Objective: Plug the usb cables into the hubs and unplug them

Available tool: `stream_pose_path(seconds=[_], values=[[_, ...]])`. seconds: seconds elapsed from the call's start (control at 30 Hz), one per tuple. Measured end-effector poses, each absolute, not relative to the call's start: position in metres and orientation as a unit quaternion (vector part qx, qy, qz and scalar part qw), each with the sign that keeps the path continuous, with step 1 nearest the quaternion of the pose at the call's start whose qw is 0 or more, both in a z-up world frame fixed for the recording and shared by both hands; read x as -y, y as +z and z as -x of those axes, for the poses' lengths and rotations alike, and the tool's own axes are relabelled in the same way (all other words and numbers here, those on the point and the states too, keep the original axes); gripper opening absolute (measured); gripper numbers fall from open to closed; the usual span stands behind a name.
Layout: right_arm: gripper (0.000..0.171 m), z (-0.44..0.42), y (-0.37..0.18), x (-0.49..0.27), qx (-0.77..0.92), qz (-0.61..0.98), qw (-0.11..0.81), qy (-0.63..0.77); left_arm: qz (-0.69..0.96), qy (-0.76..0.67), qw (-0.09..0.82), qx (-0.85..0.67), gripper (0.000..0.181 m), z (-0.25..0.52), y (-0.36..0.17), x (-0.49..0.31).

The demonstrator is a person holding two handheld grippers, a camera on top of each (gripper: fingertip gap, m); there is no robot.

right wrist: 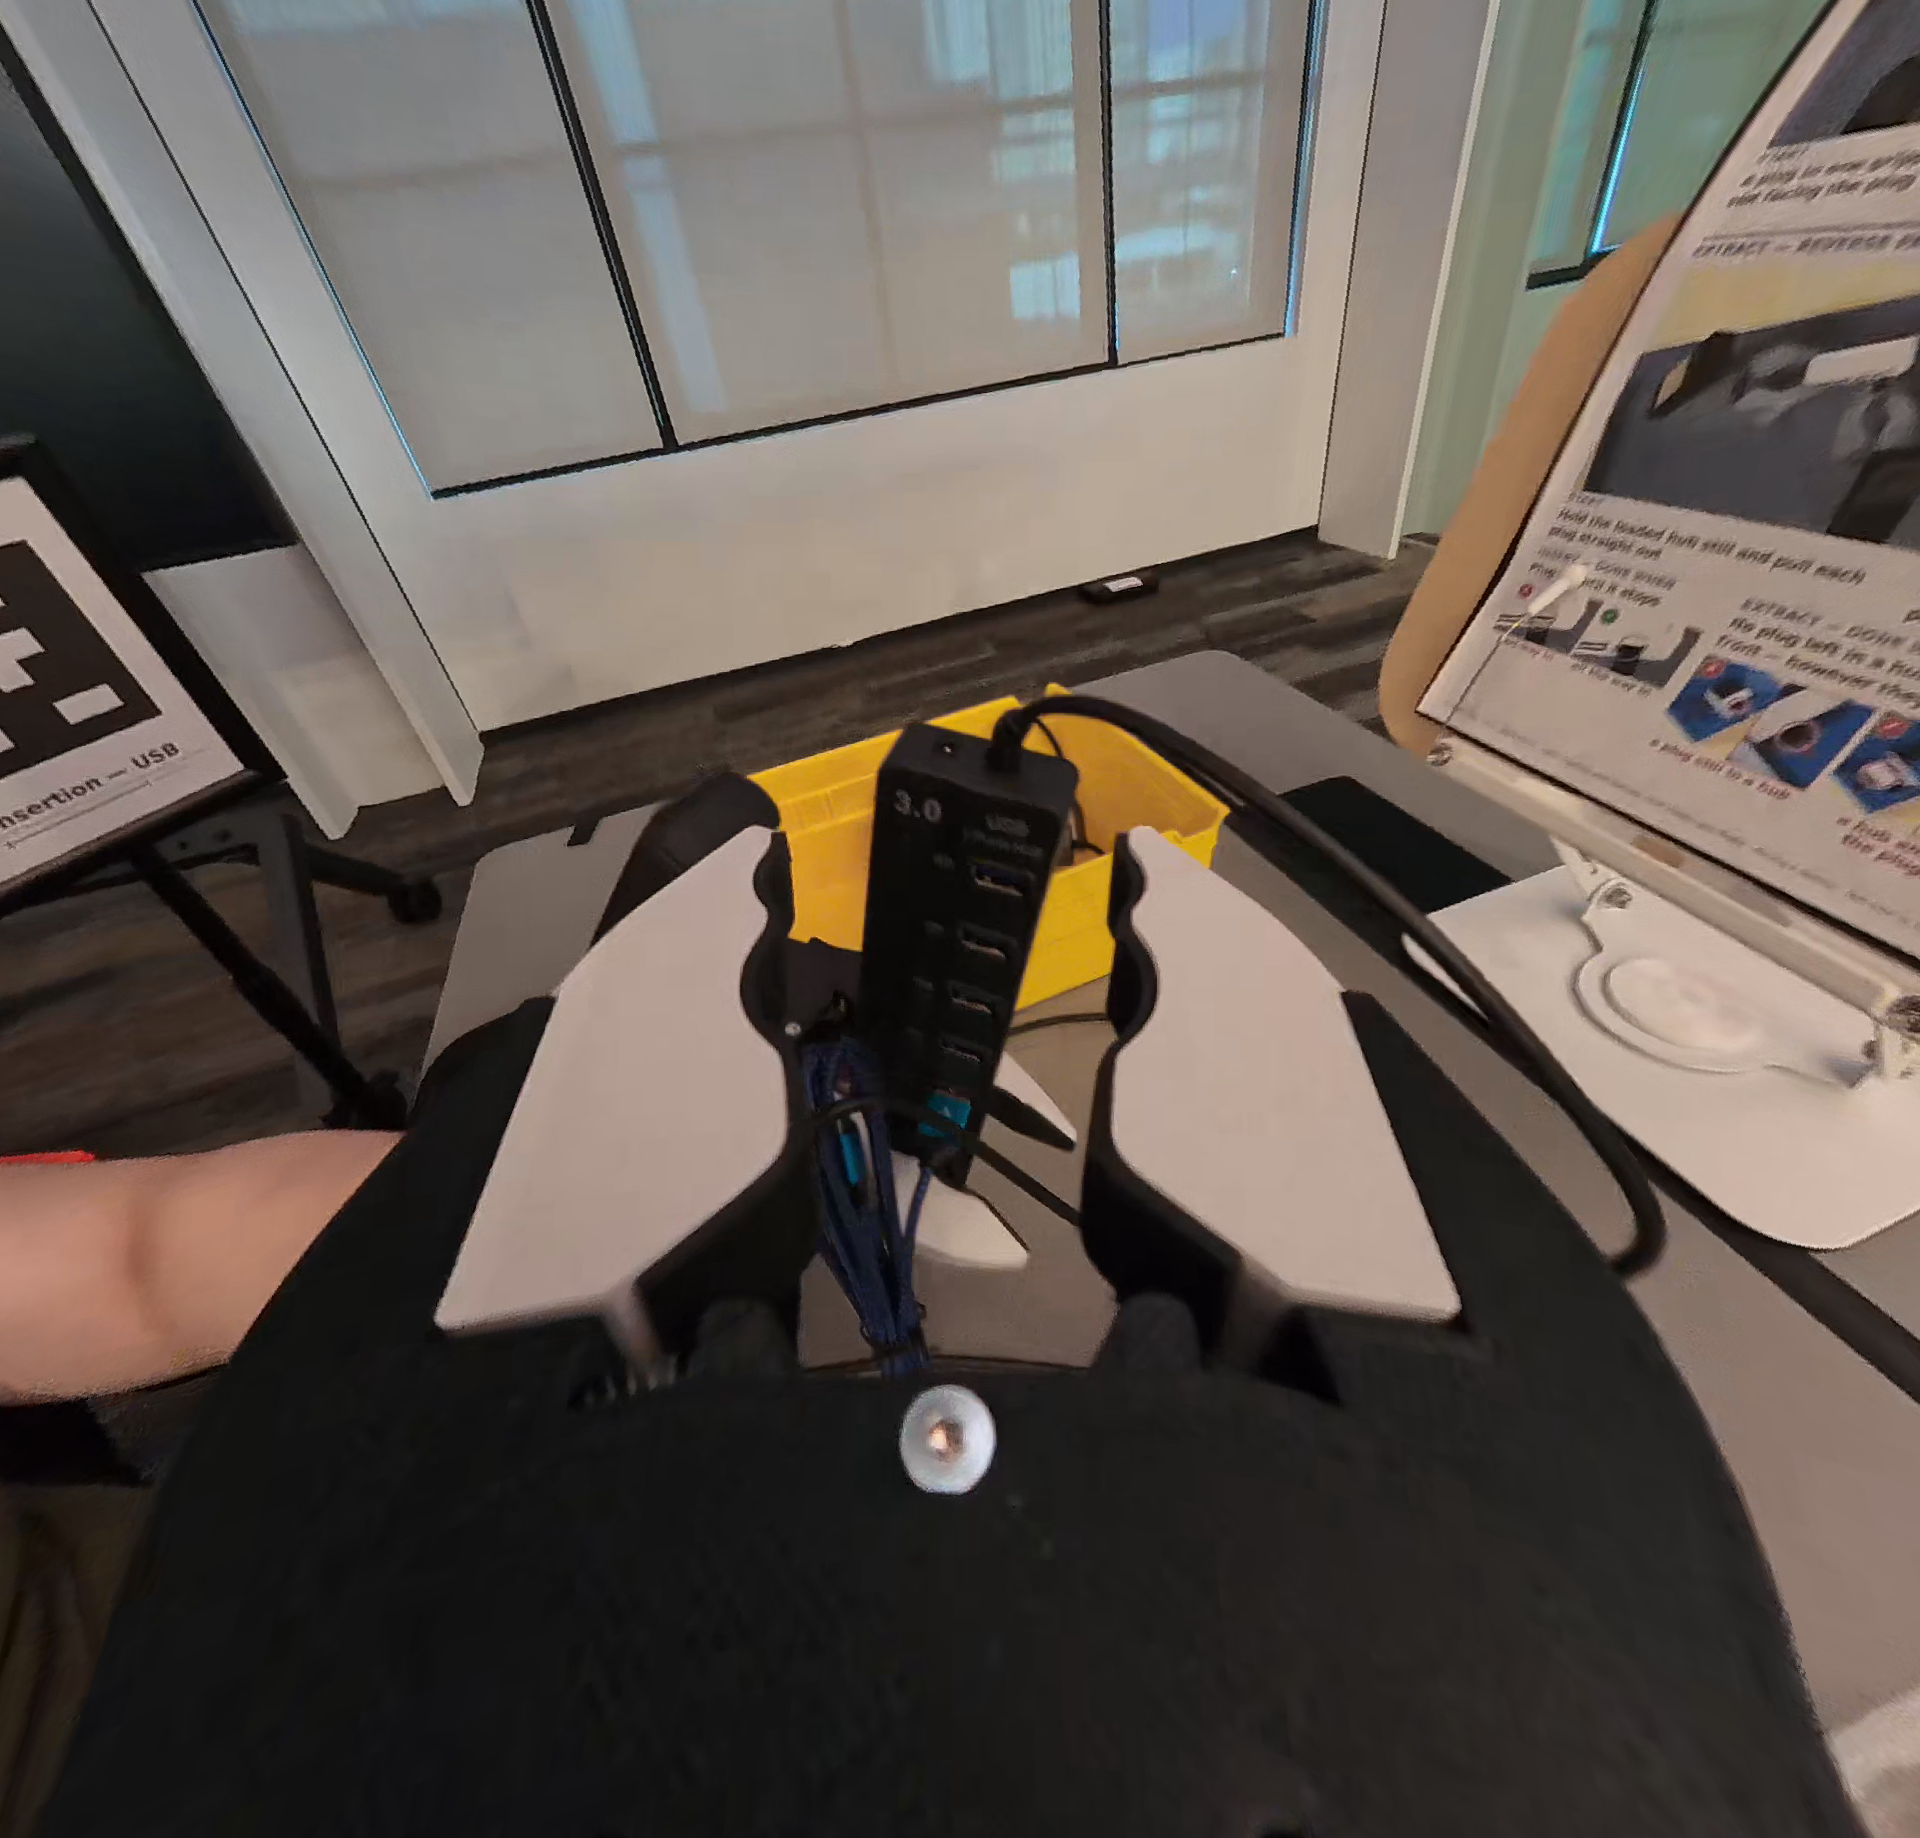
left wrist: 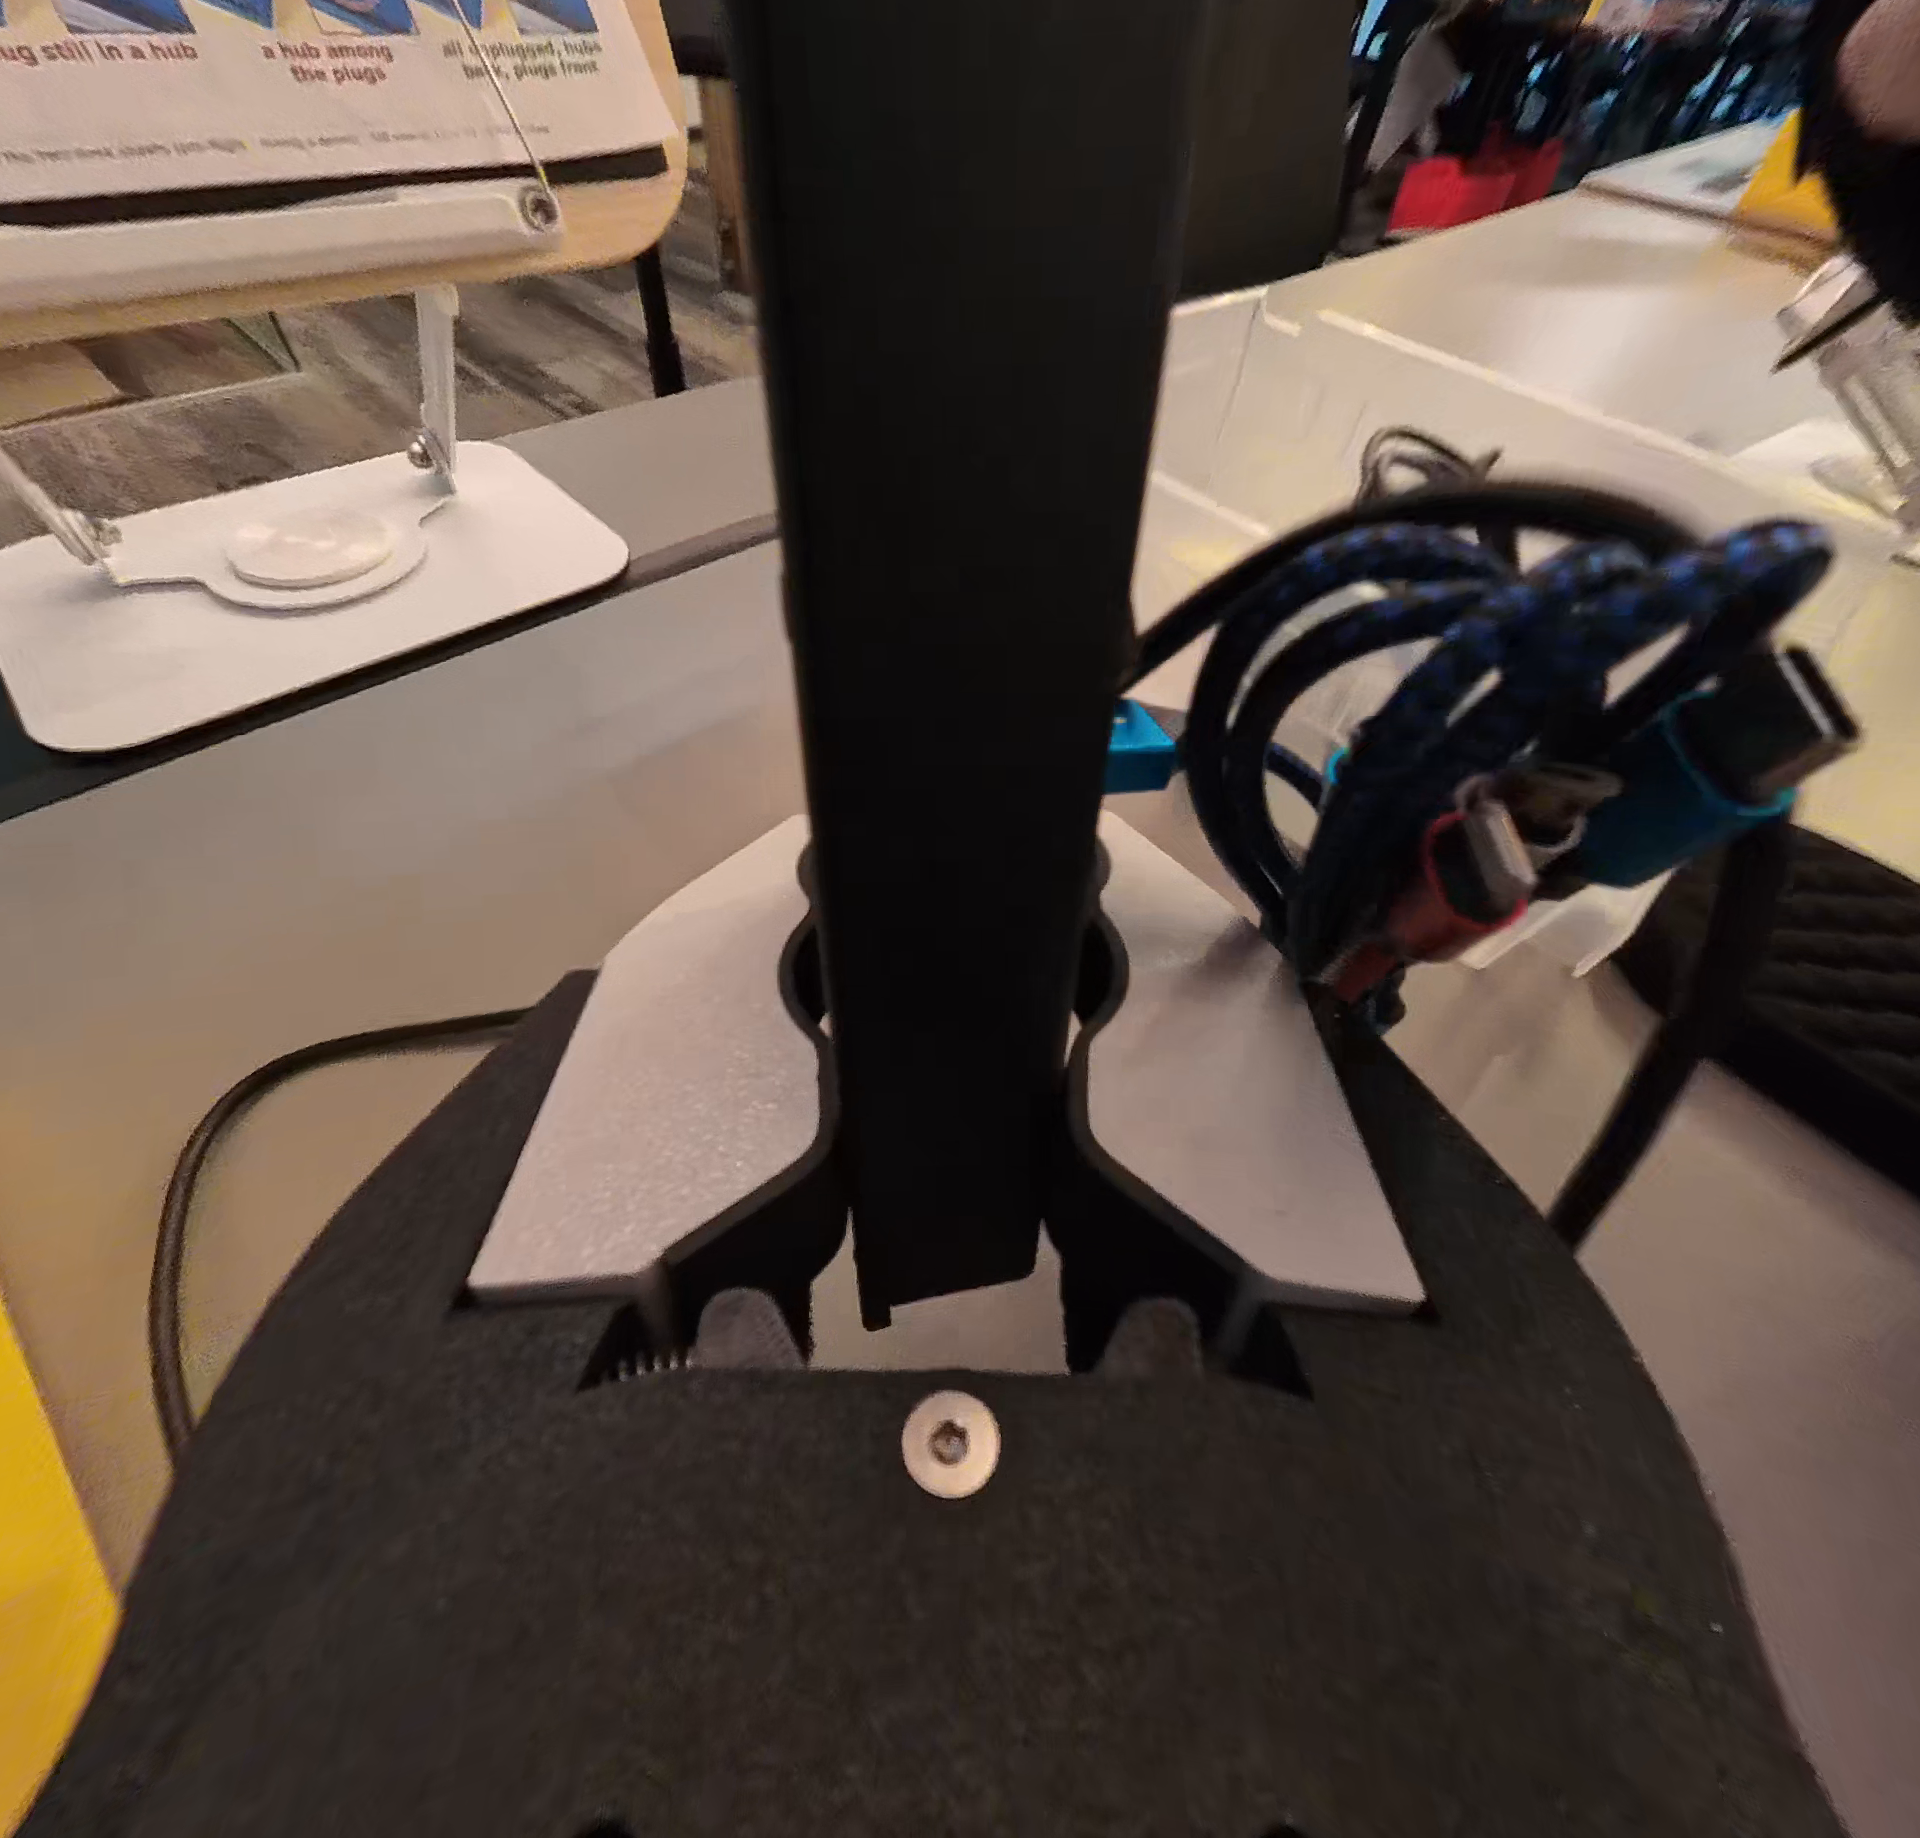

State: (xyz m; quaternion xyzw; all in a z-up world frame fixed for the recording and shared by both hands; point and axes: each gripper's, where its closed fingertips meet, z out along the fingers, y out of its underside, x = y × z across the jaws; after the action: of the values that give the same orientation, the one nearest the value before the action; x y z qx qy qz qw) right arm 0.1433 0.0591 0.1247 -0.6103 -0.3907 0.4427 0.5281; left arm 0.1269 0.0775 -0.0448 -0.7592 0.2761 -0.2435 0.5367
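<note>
Mid-task: one blue plug (right wrist: 948,1121) seated in the hub (right wrist: 961,941), other ports empty.
Left claw (left wrist: 951,967) clamps hub; right claw (right wrist: 945,967) spread, empty; bundled cables (left wrist: 1496,739) loose.

A long black USB hub (left wrist: 956,583) stands upright, its row of ports (right wrist: 982,941) facing out, a blue plug (right wrist: 948,1113) seated in the lowest one. Beside the hub hangs a bundle of dark-blue braided cables (left wrist: 1455,708), blue and red plugs (left wrist: 1475,874) dangling free.
</note>
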Motion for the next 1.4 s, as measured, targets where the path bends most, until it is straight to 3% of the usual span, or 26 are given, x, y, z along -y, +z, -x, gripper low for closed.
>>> stream_pose_path(seconds=[0.27,0.5,0.6,0.8,0.87,1.0,1.1,1.2,1.23,1.27,1.4], values=[[0.057,-0.171,0.124,-0.054,0.454,0.596,0.544,0.378,0.710,-0.223,0.582,-0.328,0.042,-0.136,0.011,-0.087],[0.052,-0.180,0.144,-0.036,0.455,0.562,0.550,0.419,0.676,-0.195,0.613,-0.358,0.041,-0.142,0.058,-0.100],[0.040,-0.179,0.124,-0.046,0.458,0.608,0.526,0.378,0.676,-0.210,0.610,-0.356,0.041,-0.145,0.054,-0.103],[0.041,-0.173,0.109,-0.064,0.426,0.634,0.501,0.407,0.666,-0.243,0.609,-0.354,0.041,-0.146,0.049,-0.104],[0.049,-0.173,0.118,-0.069,0.400,0.619,0.519,0.434,0.651,-0.263,0.605,-0.376,0.041,-0.155,0.051,-0.096],[0.084,-0.172,0.120,-0.077,0.365,0.624,0.525,0.450,0.642,-0.266,0.597,-0.400,0.041,-0.169,0.046,-0.089],[0.086,-0.167,0.122,-0.081,0.340,0.629,0.542,0.442,0.638,-0.286,0.586,-0.408,0.041,-0.181,0.041,-0.083],[0.085,-0.165,0.117,-0.090,0.310,0.656,0.551,0.412,0.642,-0.246,0.588,-0.426,0.041,-0.188,0.033,-0.083],[0.071,-0.164,0.115,-0.090,0.304,0.663,0.547,0.411,0.644,-0.226,0.587,-0.435,0.041,-0.190,0.029,-0.083],[0.068,-0.164,0.115,-0.090,0.299,0.665,0.545,0.413,0.646,-0.207,0.588,-0.440,0.041,-0.192,0.025,-0.084],[0.066,-0.163,0.109,-0.090,0.311,0.676,0.531,0.406,0.666,-0.188,0.574,-0.438,0.042,-0.190,0.016,-0.090]])
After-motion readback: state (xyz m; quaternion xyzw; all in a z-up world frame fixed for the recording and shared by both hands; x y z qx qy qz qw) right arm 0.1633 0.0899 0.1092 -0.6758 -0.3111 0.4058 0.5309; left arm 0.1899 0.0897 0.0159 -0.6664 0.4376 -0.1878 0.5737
